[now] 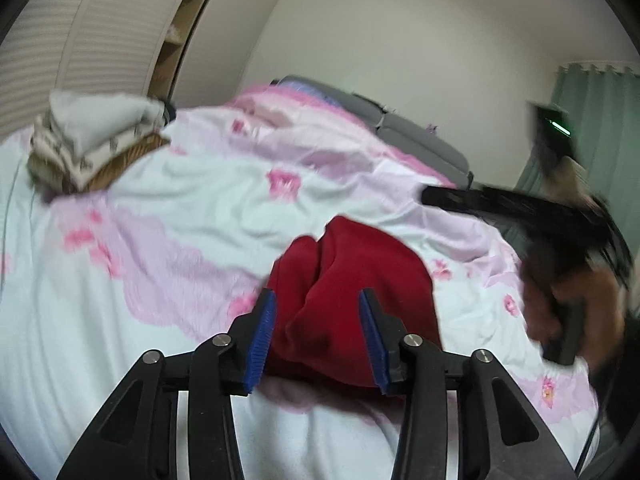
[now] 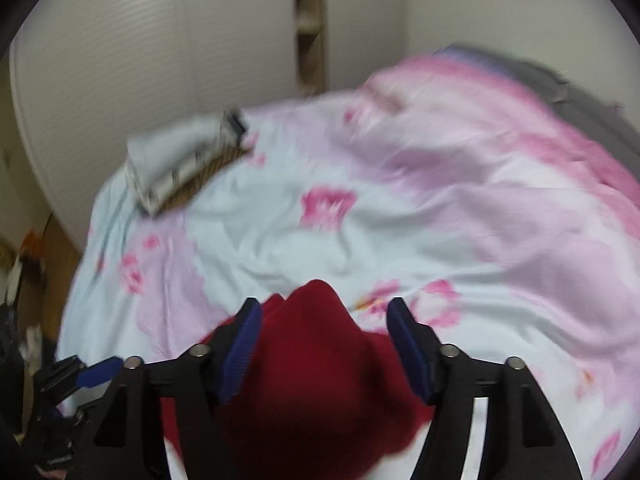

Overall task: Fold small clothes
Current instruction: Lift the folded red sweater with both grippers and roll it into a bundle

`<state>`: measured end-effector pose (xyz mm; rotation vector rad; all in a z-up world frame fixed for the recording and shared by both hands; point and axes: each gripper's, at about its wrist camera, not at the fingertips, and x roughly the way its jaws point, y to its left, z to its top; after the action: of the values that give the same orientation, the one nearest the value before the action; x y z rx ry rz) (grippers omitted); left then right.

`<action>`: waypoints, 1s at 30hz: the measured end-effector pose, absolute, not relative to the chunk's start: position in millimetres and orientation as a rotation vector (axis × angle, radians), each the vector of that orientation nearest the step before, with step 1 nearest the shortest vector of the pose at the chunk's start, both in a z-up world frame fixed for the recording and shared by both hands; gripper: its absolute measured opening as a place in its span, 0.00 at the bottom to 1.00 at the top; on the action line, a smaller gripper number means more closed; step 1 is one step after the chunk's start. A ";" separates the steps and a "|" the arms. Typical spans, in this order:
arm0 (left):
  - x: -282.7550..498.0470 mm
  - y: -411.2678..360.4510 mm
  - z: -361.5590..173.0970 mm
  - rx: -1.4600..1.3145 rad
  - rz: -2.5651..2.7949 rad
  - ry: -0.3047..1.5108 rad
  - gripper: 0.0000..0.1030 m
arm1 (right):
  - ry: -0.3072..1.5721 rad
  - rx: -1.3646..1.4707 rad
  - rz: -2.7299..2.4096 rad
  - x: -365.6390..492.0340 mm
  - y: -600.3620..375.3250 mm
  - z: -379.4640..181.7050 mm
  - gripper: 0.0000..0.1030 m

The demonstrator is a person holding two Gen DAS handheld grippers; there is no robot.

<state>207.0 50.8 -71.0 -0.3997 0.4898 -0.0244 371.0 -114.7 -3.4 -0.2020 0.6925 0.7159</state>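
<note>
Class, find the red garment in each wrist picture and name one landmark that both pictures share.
Left wrist: the red garment lies low in the middle, on the flowered bedspread.
Right wrist: the red garment fills the bottom middle.
Shared landmark: the stack of folded clothes at the bed's far left.

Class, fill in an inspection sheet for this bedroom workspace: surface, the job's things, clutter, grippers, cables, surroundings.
Surface: bed with pink floral quilt, rumpled.
Job's things: red garment, bunched on the quilt near both grippers.
Clutter: stack of folded clothes at the far corner.
Grippers: left gripper open over the garment; right gripper open, garment lying between its fingers, unpressed.
Cables: thin dark cable at the bed's right edge.
Surroundings: white louvred wardrobe, green curtain.
</note>
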 end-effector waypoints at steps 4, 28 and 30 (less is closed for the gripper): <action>201.1 53.6 -70.6 -0.359 -0.060 0.517 0.42 | 0.597 -0.064 0.615 294.6 -164.3 -4.3 0.85; 269.7 50.1 -149.9 -0.296 -0.061 0.756 0.54 | 0.888 -0.074 0.236 273.3 -160.6 -150.5 0.79; 263.7 49.9 -140.3 -0.292 -0.066 0.729 0.52 | 0.863 -0.051 0.278 264.9 -162.9 -139.5 0.79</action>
<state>263.7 49.9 -140.3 -0.2922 0.7286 -0.0659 264.9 -162.9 -139.5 -0.0512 0.8633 0.2775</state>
